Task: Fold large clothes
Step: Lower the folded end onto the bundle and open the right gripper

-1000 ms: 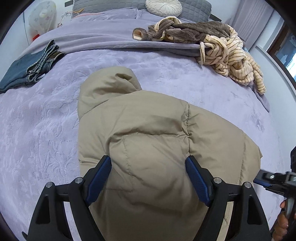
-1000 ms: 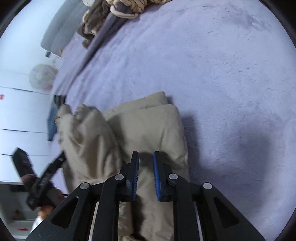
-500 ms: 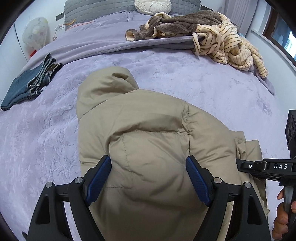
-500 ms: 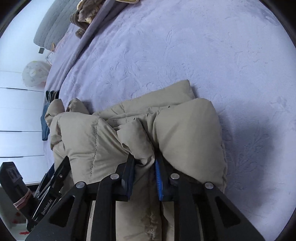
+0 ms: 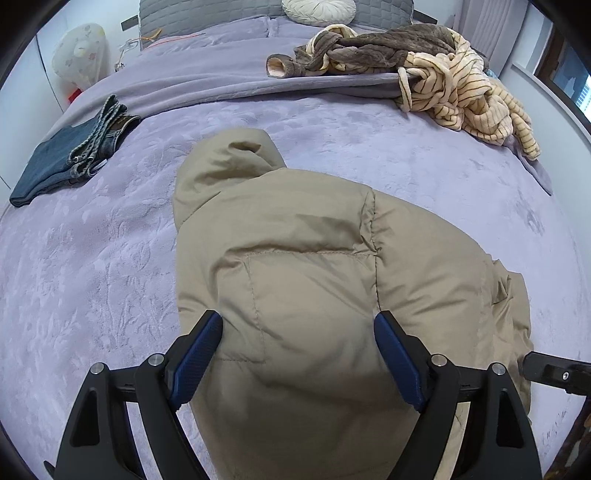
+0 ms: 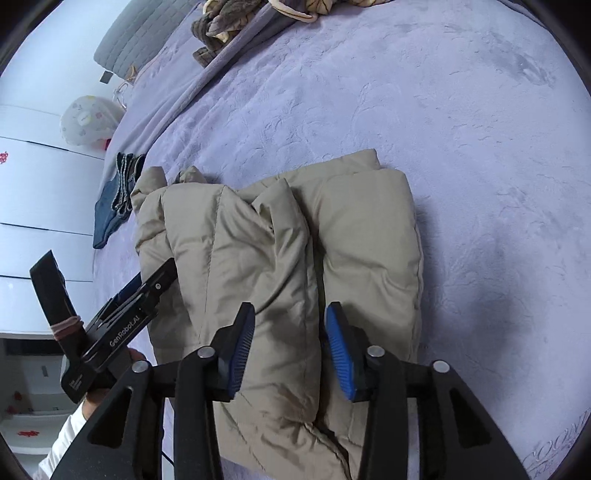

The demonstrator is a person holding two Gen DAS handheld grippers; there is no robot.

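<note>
A tan hooded puffer jacket (image 5: 303,258) lies on the purple bed cover (image 5: 92,266), hood toward the pillows. In the right wrist view its side part is folded inward, forming two padded rolls (image 6: 362,236). My left gripper (image 5: 299,354) hovers over the jacket's lower body, its jaws wide and still easing apart, nothing pinched; it also shows in the right wrist view (image 6: 125,306). My right gripper (image 6: 290,347) is just above the folded rolls. Its jaws are opening and the blue pads (image 6: 341,350) stand clear of the fabric beneath.
Folded blue jeans (image 5: 70,162) lie at the left of the bed. A heap of brown and striped fleece clothes (image 5: 424,74) sits at the far right, with a round cushion (image 5: 317,9) beyond. White cabinets (image 6: 33,206) stand past the bed's left edge.
The right gripper pinched the jacket's side, drew it in over the body, then let go and rose. The left gripper stayed over the jacket's lower part.
</note>
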